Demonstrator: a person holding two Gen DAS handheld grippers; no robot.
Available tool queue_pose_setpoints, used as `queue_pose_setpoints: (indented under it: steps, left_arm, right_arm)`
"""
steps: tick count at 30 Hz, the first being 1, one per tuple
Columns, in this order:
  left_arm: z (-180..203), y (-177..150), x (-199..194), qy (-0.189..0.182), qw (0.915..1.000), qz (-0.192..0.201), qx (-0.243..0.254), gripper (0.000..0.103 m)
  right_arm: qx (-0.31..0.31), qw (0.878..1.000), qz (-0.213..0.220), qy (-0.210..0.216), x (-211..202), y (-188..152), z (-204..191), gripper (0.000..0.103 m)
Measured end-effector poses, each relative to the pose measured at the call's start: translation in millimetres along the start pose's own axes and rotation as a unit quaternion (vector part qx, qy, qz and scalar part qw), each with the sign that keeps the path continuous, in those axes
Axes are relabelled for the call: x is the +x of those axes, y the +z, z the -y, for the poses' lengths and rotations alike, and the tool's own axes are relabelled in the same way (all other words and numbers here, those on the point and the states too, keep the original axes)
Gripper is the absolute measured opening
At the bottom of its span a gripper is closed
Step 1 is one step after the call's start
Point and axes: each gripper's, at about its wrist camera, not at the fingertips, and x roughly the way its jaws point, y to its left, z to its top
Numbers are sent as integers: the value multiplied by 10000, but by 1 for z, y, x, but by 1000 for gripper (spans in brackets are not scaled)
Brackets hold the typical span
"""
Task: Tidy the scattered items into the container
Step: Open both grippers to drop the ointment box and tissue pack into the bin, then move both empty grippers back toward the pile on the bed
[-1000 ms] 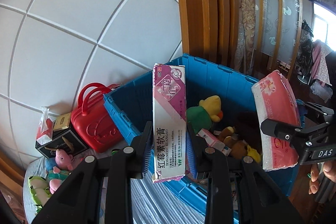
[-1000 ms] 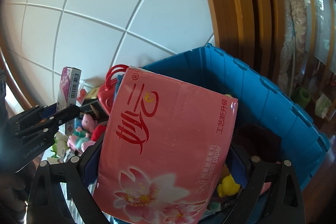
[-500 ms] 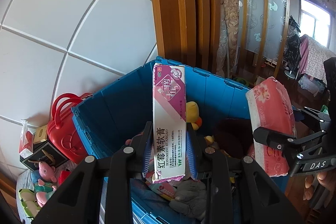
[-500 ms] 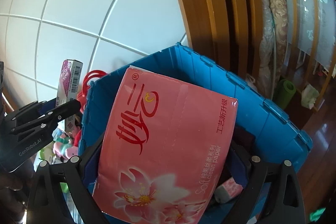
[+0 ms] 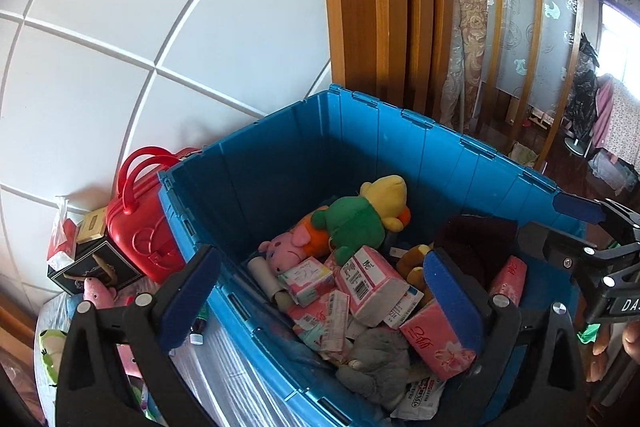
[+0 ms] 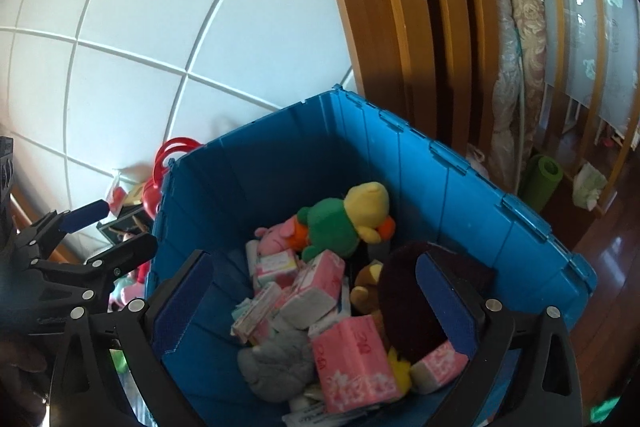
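A blue plastic crate holds several plush toys, pink tissue packs and small boxes. The pink tissue pack lies among them near the front. The long pink ointment box lies flat in the pile. My left gripper is open and empty above the crate's near left corner. My right gripper is open and empty above the crate's inside. Each gripper shows at the edge of the other's view.
A red handbag, a black box, a tissue bag and pink and green plush toys sit left of the crate by the white tiled wall. Wooden door frames stand behind it.
Both grippers opened. The ointment box left my left gripper and the pink tissue pack left my right gripper; both now lie in the crate. Both grippers moved further over the crate.
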Motion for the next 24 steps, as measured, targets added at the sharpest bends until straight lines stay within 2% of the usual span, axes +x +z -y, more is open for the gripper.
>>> queue_pose_setpoints:
  steps: [5, 11, 24]
  left_arm:
    - [-24, -12, -14, 273, 9992, 10, -306, 103]
    - [-53, -35, -35, 433, 9977, -54, -521, 103]
    - [-131, -109, -97, 1046, 9878, -216, -1138, 103]
  right_arm:
    - [-199, 9998, -39, 83, 1, -5, -24, 103]
    - [-442, 9986, -112, 267, 0, -16, -58, 103]
    - [-1030, 9921, -318, 643, -16, -45, -146, 103]
